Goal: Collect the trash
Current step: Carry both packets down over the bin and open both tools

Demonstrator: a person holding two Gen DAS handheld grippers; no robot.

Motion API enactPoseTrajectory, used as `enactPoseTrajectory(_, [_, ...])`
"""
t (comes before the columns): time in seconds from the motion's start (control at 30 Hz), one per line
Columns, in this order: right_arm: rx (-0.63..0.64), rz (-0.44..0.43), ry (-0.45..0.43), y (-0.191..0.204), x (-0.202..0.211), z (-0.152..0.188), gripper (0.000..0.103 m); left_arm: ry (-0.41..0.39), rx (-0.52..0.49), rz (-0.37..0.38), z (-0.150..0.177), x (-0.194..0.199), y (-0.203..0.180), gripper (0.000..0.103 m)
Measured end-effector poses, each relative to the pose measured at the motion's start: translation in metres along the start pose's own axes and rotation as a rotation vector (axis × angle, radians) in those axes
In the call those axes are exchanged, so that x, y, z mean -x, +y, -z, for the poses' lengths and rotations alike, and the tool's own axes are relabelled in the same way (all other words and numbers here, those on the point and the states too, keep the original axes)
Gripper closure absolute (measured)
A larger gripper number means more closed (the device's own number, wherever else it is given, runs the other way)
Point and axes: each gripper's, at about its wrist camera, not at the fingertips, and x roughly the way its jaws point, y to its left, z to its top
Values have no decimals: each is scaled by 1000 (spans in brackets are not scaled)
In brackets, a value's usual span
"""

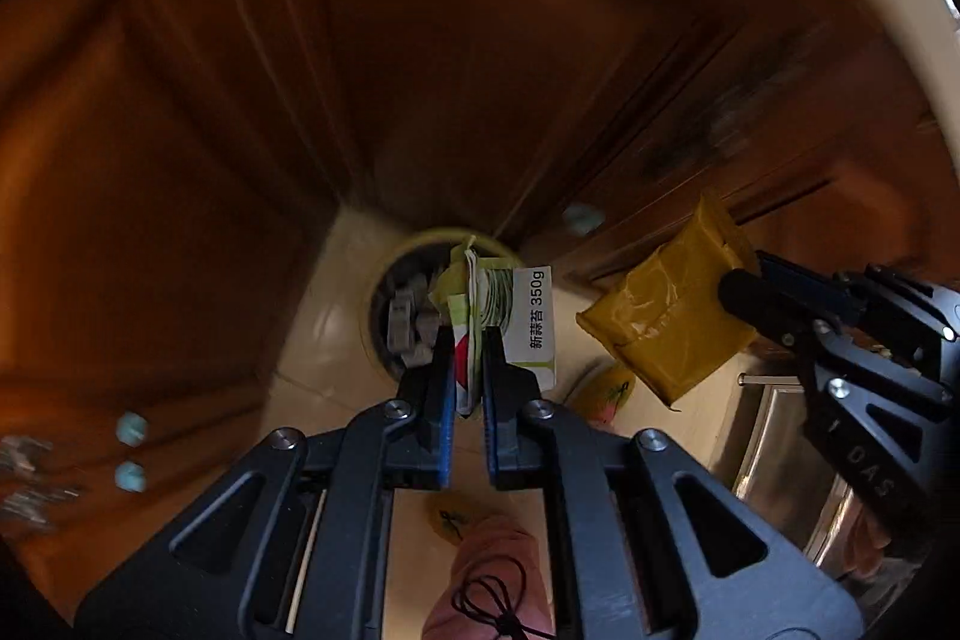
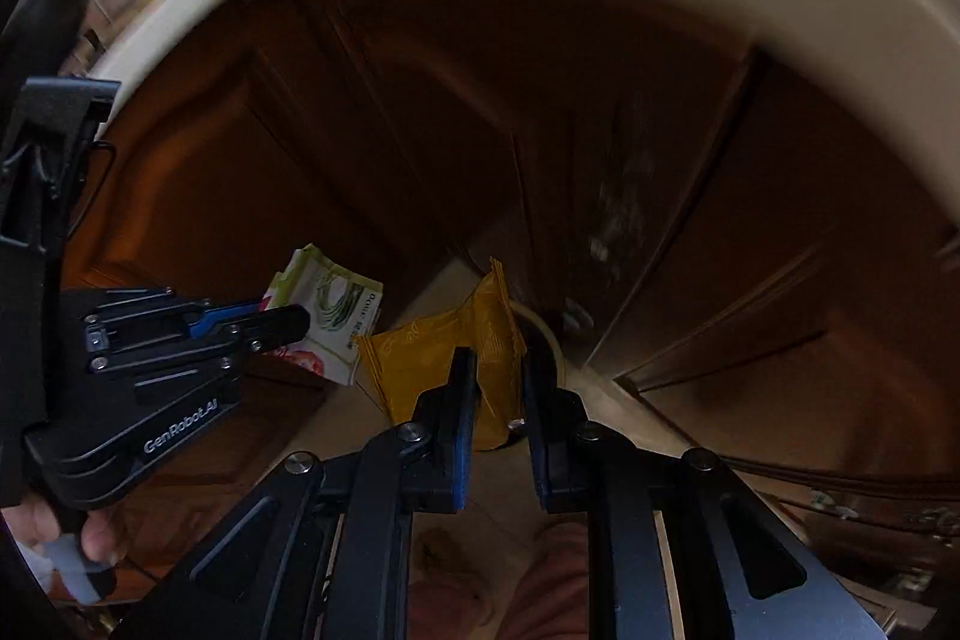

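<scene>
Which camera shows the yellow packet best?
The left wrist view: the yellow packet shows almost its whole flat face, pinched at one edge by the right gripper. In the right wrist view the packet sits partly behind that gripper's own fingers, so less shows.

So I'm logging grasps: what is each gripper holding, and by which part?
Left gripper pinches the white vegetable package by its lower edge. Right gripper clamps the yellow packet near one end, above the bin.

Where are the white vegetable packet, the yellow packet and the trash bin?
white vegetable packet (image 1: 531, 319), left wrist view, its printed label
yellow packet (image 1: 666, 322), left wrist view, its flat face
trash bin (image 1: 396, 304), left wrist view, its dark inside
</scene>
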Motion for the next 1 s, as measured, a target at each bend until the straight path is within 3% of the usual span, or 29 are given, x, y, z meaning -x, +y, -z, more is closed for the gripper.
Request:
enactPoseTrajectory(0.3, [88, -4, 159, 1, -168, 64, 88, 91, 56, -21, 39, -149, 26, 95])
enactPoseTrajectory(0.4, [121, -24, 192, -3, -214, 72, 87, 136, 90, -5, 46, -196, 37, 73])
enactPoseTrajectory(0.43, [134, -25, 204, -2, -228, 75, 81, 141, 98, -5, 48, -208, 40, 50])
enactPoseTrajectory(0.53, [163, 1, 237, -5, -267, 79, 66, 167, 112, -59, 51, -242, 50, 29])
enactPoseTrajectory(0.73, [155, 10, 239, -22, -297, 65, 51, 196, 187, -41, 56, -269, 72, 5])
enactPoseTrajectory(1.0, [148, 6, 243, -21, -293, 51, 50, 203, 195, -53, 54, -253, 77, 4])
